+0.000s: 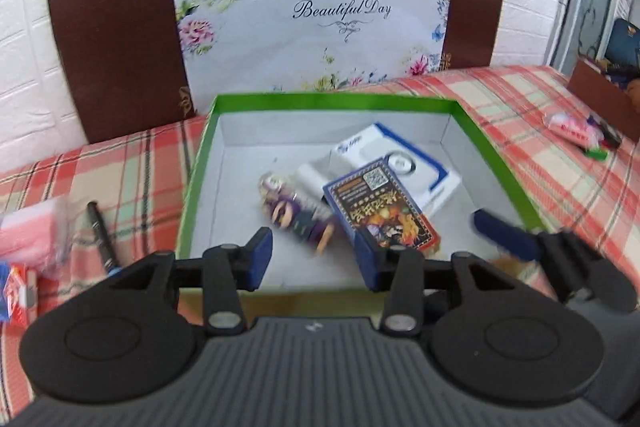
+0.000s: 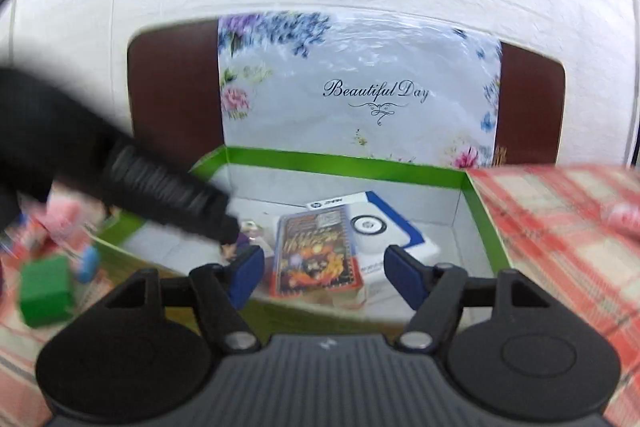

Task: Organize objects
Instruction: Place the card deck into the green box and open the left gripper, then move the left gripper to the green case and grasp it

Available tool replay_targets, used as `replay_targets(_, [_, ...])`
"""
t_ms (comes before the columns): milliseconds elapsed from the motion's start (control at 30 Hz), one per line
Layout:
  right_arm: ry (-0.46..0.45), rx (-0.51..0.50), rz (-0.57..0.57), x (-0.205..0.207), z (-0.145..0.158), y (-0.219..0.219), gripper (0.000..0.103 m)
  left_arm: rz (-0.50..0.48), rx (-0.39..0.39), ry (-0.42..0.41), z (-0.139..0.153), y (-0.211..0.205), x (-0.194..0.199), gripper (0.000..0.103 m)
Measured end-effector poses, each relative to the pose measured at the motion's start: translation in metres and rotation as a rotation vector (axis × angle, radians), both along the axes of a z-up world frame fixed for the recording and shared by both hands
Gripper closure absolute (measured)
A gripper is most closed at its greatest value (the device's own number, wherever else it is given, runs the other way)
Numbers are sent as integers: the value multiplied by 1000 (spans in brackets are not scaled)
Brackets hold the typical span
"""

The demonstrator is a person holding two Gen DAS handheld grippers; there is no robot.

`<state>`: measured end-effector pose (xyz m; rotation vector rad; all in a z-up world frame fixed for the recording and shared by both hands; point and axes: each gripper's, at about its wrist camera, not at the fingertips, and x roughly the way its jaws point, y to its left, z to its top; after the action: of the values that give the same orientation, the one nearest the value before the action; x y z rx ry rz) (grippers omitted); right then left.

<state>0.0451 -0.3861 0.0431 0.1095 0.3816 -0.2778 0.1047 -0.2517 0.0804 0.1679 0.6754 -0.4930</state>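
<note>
Your left gripper hangs over the near edge of the shallow green-rimmed cardboard box with a white floor, its 2 blue-padded jaws apart with nothing between them. Beyond them, inside the box, lies a small purple-and-cream toy figure. Just to its right a dark card pack with orange artwork and a QR code leans on a white-and-blue carton bearing a round logo. Your right gripper also faces into the box, jaws spread wide and empty, the card pack showing beyond the gap. The box sits on a red, white and green plaid cloth. Left of it on the cloth rest a black pen and a pink foam block. In the right wrist view a green cube sits at the left, blurred.
</note>
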Motion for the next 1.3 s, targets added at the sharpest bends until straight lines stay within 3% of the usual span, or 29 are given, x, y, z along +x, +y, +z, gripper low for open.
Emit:
replay_targets(100, [-40, 14, -55, -39, -3, 14, 24, -12, 7, -43, -1, 16, -23, 55])
replay_targets(167, [-38, 76, -73, -56, -7, 18, 19, -31, -12, -53, 0, 27, -38, 55])
replay_targets(267, [50, 160, -26, -60, -23, 21, 19, -33, 5, -89, -9, 42, -50, 52])
replay_targets(367, [142, 175, 30, -61, -32, 41, 19, 0, 56, -94, -20, 67, -57, 52])
replay_targets(500, [168, 141, 110, -52, -28, 65, 20, 101, 88, -80, -32, 122, -63, 52])
replay_targets(667, [209, 83, 297, -26, -29, 115, 21, 313, 112, -39, -47, 202, -57, 51])
replay_targets(767, [211, 14, 369, -1, -24, 143, 21, 429, 57, 51, -59, 250, -49, 51])
replay_targets(833, [216, -14, 399, 22, -21, 158, 21, 458, -3, 36, -61, 273, -55, 49])
replay_targets(1033, [271, -101, 422, 88, -32, 187, 22, 466, -56, 52, -60, 293, -60, 49])
replay_targets(1067, [262, -79, 434, 92, -33, 186, 27, 466, -74, 63, -59, 295, -58, 49])
replay_targets(1100, [262, -56, 450, 94, -32, 185, 43, 468, -94, 77, -57, 298, -59, 49])
replay_targets(1133, [264, -57, 452, 92, -31, 187, 47, 472, -115, 92, -57, 301, -60, 48])
replay_targets(1300, [276, -80, 525, 49, -30, 204, 47, 410, -266, 211, -51, 301, -60, 48])
